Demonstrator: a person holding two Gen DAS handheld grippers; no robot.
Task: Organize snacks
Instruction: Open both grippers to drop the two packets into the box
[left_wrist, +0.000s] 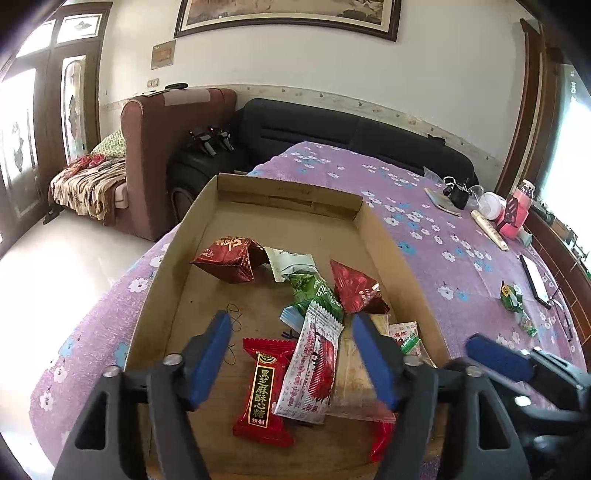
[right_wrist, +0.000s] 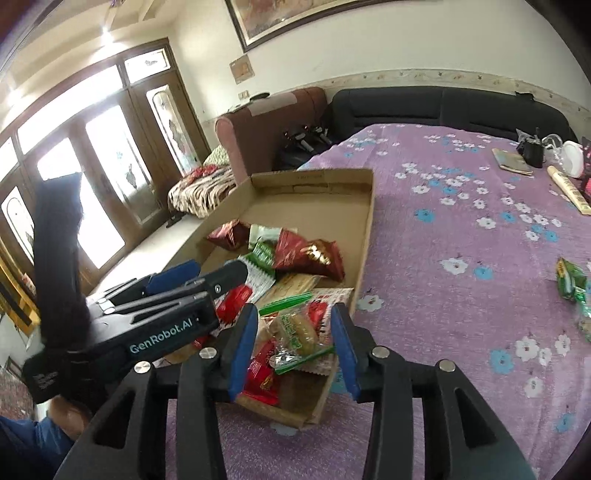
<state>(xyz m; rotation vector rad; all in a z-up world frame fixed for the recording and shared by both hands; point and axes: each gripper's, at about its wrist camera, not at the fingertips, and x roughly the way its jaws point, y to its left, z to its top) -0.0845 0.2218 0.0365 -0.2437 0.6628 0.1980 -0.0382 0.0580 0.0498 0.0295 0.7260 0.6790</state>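
Both claws over shallow brown cardboard tray (left_wrist: 380, 236).
Left claw (left_wrist: 291, 354) wide, empty; right claw (right_wrist: 295, 343) wide, clear green-printed snack packet (right_wrist: 297, 332) between pads, possibly untouched.

This is a lived-in home, a sitting room. A large framed painting (left_wrist: 288, 16) hangs on the white wall above a black sofa (left_wrist: 354, 136) and a maroon armchair (left_wrist: 162, 147), which stands by a daybed with a patterned blanket (left_wrist: 88, 188). Tall wooden doors with frosted glass panes (right_wrist: 110, 162) let in daylight over a pale tiled floor (left_wrist: 55, 273). A purple flowered cloth (right_wrist: 461, 229) covers the wide desk, with household clutter (left_wrist: 491, 210) at its far right edge.
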